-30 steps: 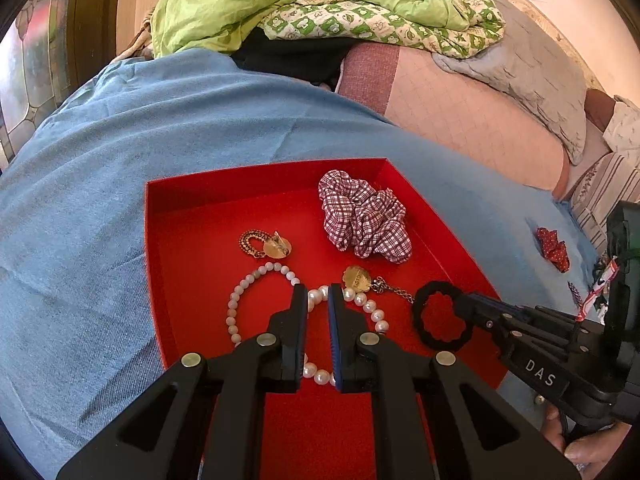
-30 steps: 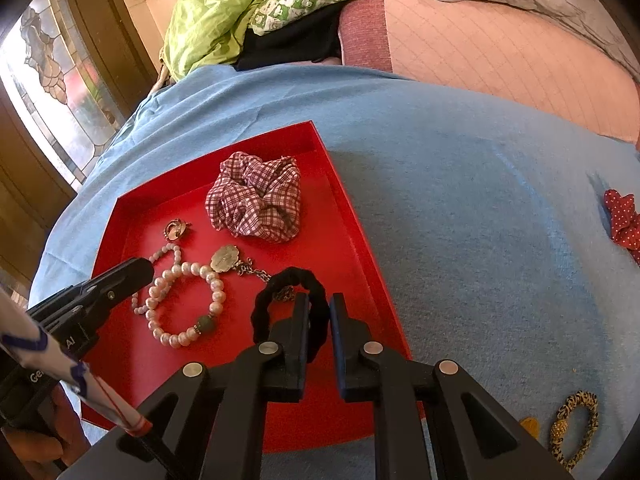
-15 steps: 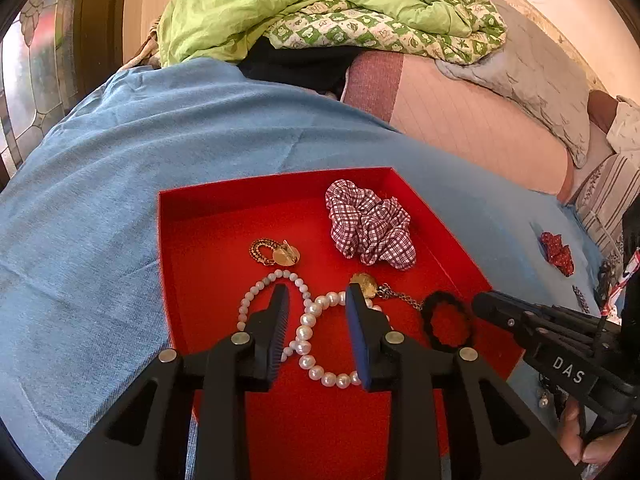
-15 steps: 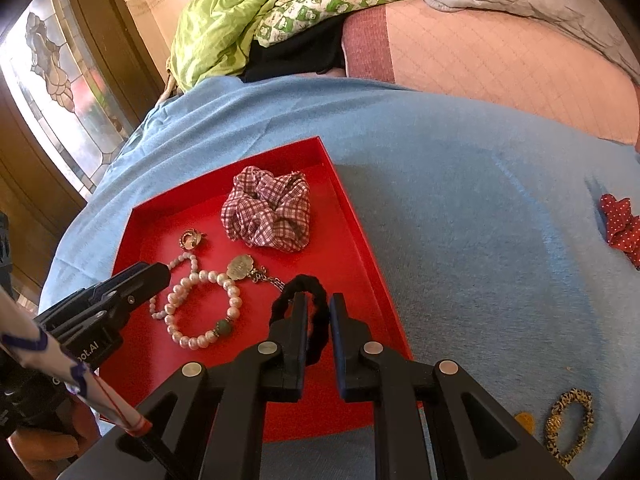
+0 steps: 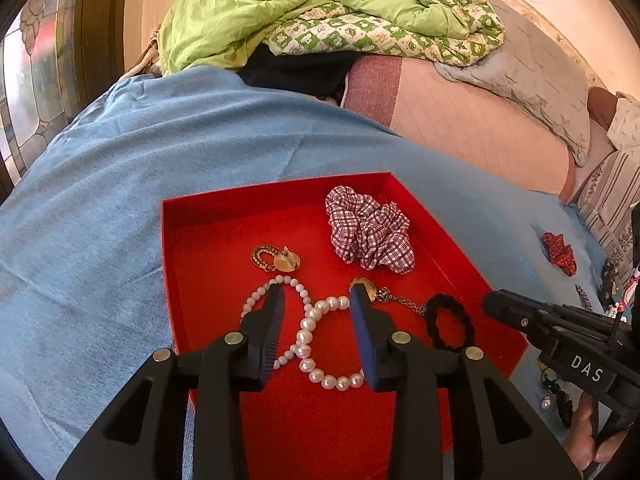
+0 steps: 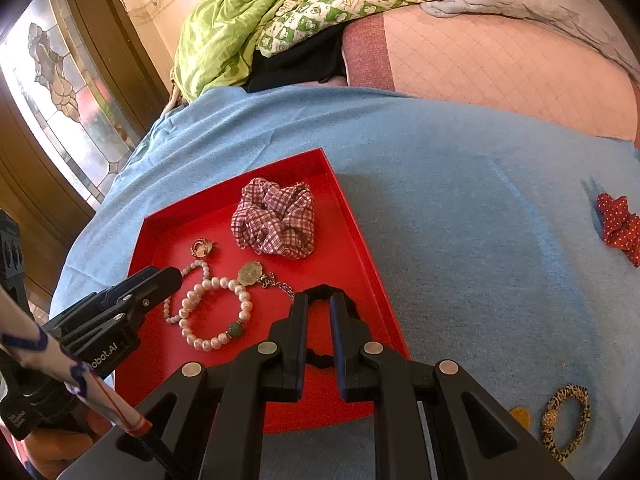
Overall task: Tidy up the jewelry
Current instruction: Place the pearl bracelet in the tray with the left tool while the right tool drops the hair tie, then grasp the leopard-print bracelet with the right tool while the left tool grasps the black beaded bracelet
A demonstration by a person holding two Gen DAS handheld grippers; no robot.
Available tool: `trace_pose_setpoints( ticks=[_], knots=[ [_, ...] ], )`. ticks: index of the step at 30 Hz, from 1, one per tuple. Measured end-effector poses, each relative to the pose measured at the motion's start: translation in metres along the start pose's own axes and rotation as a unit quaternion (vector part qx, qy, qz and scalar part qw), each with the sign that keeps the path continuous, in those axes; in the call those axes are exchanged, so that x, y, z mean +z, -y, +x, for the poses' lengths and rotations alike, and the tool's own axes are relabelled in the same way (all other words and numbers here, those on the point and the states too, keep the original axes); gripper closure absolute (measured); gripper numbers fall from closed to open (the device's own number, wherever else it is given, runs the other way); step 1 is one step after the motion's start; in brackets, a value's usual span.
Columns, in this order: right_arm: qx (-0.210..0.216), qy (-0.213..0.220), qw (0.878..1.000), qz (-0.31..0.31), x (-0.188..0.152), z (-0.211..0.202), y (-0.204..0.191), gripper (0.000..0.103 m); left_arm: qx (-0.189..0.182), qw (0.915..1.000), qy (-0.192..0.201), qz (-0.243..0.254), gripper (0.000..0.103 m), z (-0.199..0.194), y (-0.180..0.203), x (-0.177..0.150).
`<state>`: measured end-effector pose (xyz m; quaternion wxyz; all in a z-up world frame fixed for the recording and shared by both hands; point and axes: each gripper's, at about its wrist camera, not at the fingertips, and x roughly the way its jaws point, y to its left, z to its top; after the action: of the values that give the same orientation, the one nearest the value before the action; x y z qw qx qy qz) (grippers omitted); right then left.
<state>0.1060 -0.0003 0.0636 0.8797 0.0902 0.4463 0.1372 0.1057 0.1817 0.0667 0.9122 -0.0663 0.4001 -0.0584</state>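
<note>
A red tray (image 5: 200, 240) lies on a blue blanket. In it are a plaid scrunchie (image 5: 368, 236), a gold pendant (image 5: 280, 260), a gold medallion on a chain (image 5: 400, 302), a pearl bracelet (image 5: 306, 336) and a black hair tie (image 5: 444, 299). My left gripper (image 5: 316, 296) hovers over the pearls with its jaws opening; the bracelet lies between the pads, untouched. My right gripper (image 6: 319, 300) is shut with a narrow gap, over the black hair tie (image 6: 322, 289). In the left wrist view the right gripper's tip (image 5: 490, 306) stands just clear of the tie.
On the blanket right of the tray lie a red dotted bow (image 6: 618, 224), a leopard-print hair tie (image 6: 568, 424) and a small orange piece (image 6: 520, 416). Green bedding (image 5: 300, 12) is piled at the back. A stained-glass window (image 6: 60, 92) is at the left.
My left jaws have parted from nearly shut around the pearl bracelet, which now lies loose in the tray. The right gripper has drawn back slightly from the black hair tie.
</note>
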Motion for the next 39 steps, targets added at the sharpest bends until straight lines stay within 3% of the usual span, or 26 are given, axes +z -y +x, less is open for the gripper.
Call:
trace_pose_setpoints(
  ticks=[14, 23, 32, 37, 39],
  knots=[
    [0.001, 0.009, 1.000, 0.008, 0.001, -0.009, 0.006, 0.083, 0.004, 1.0000, 0.008, -0.001, 0.067, -0.002, 0.004, 0.003],
    [-0.003, 0.035, 0.998, 0.053, -0.002, -0.052, 0.044, 0.083, -0.011, 0.9991, 0.041, 0.005, 0.066, -0.017, 0.032, 0.004],
    [-0.029, 0.074, 0.985, 0.154, -0.025, -0.124, 0.132, 0.083, -0.072, 0.9935, 0.051, 0.071, 0.066, -0.034, 0.104, -0.014],
    [-0.038, 0.070, 0.977, 0.196, -0.049, -0.136, 0.170, 0.083, -0.119, 0.9871, 0.020, 0.105, 0.066, -0.032, 0.143, -0.032],
    [-0.053, 0.047, 0.974, 0.216, -0.061, -0.124, 0.185, 0.083, -0.136, 0.9846, 0.001, 0.109, 0.066, -0.031, 0.153, -0.041]
  ],
)
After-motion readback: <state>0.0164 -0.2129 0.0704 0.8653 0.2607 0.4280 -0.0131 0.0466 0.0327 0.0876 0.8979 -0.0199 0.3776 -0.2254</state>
